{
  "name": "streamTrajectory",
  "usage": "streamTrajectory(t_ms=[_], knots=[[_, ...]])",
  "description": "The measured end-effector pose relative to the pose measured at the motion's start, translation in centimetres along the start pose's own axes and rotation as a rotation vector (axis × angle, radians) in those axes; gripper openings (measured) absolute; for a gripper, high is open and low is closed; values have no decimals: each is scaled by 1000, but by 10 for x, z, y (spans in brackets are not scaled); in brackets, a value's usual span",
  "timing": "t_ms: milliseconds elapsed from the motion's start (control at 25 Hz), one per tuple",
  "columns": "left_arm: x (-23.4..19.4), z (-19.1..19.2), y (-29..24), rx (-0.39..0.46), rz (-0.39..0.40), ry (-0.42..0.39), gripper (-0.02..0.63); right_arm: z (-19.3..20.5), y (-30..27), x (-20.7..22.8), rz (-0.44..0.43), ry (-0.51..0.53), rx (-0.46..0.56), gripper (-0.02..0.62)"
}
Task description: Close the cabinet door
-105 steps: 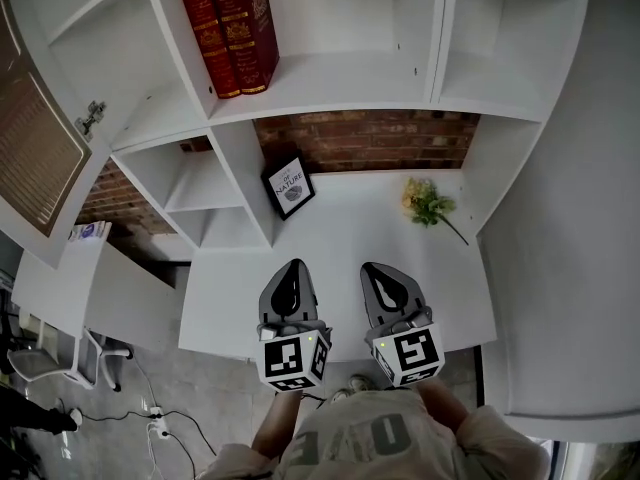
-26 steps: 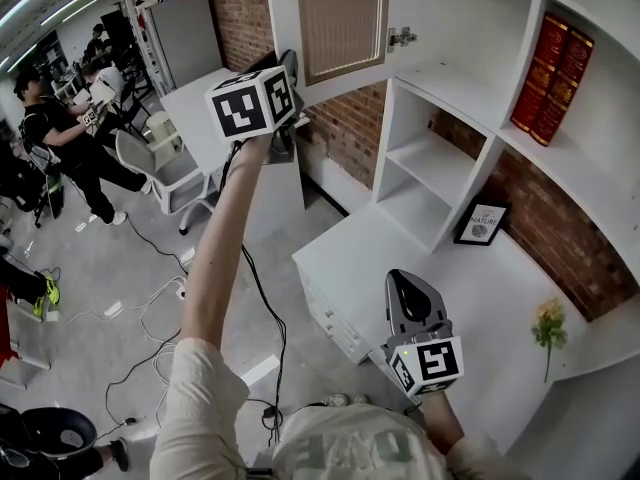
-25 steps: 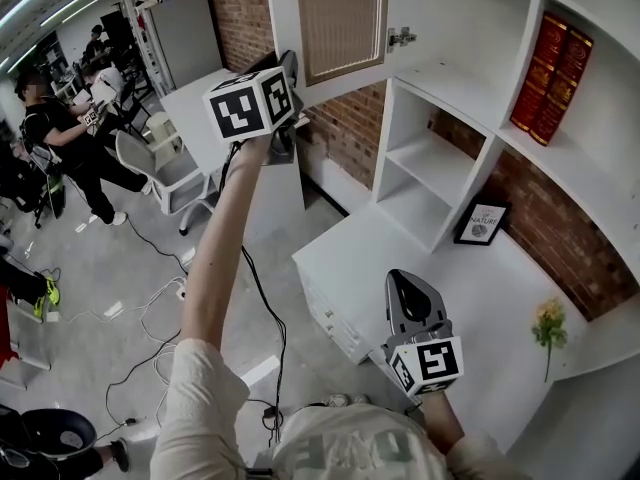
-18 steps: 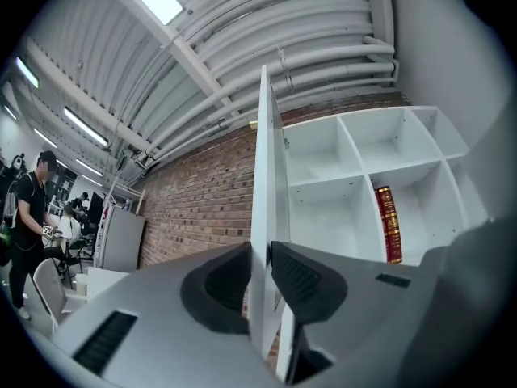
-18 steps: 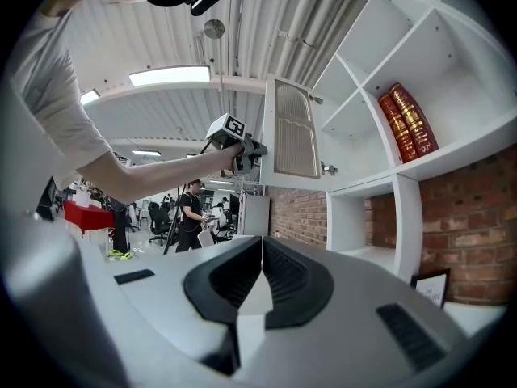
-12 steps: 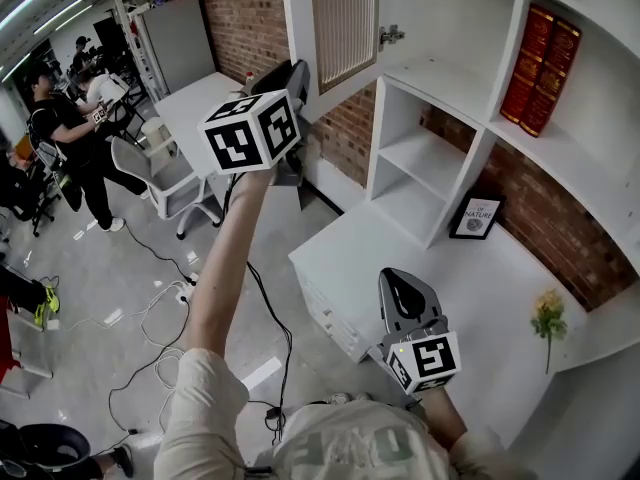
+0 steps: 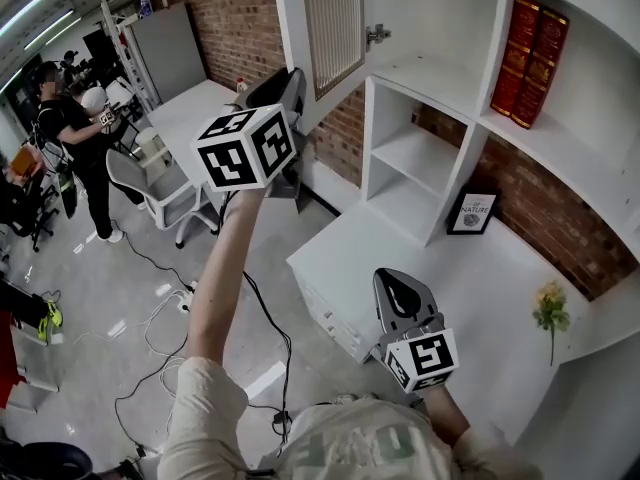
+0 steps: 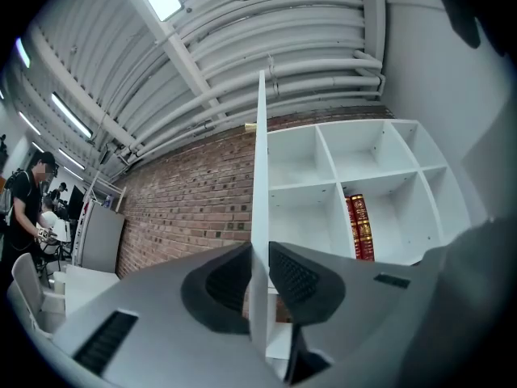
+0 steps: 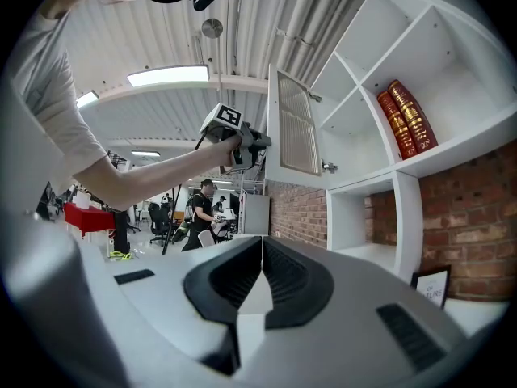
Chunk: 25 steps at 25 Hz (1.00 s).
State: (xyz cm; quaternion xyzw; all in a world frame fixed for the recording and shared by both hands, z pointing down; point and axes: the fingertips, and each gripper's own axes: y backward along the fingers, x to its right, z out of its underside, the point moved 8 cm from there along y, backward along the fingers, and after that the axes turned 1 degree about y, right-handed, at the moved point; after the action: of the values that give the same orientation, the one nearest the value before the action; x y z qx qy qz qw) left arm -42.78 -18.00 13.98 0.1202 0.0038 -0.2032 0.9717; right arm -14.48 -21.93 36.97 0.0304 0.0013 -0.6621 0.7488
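Closing from both sides, the jaws of the left gripper (image 8: pixel 258 269) have just narrowed onto the thin free edge of the cabinet door (image 8: pixel 260 176). The door stands open, edge-on between them. The left arm (image 7: pixel 215 298) is stretched up and outward. The right gripper (image 9: pixel 261 277) hangs low over the white surface (image 7: pixel 480 293), pointing level, jaws together and empty.

The cabinet door (image 7: pixel 325 28) is white with a pale slatted panel. The books (image 7: pixel 527 33) are red and gold, the brick wall (image 7: pixel 225 18) reddish-brown.
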Motion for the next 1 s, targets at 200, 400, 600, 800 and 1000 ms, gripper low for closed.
streamTrajectory(t_ms=[200, 400, 600, 800, 1000], knots=[[7, 0, 4, -6, 37, 8, 67, 3, -1, -1, -1, -4, -4, 17], [19, 0, 5, 5, 68, 5, 68, 0, -3, -1, -4, 3, 6, 17], [32, 0, 6, 13, 105, -2, 69, -4, -5, -2, -2, 10, 15, 17], [57, 2, 0, 27, 165, -12, 71, -10, -1, 2, 21, 23, 24, 17], [90, 10, -17, 37, 230, -13, 80, -8, 8, 12, 61, 15, 25, 17]])
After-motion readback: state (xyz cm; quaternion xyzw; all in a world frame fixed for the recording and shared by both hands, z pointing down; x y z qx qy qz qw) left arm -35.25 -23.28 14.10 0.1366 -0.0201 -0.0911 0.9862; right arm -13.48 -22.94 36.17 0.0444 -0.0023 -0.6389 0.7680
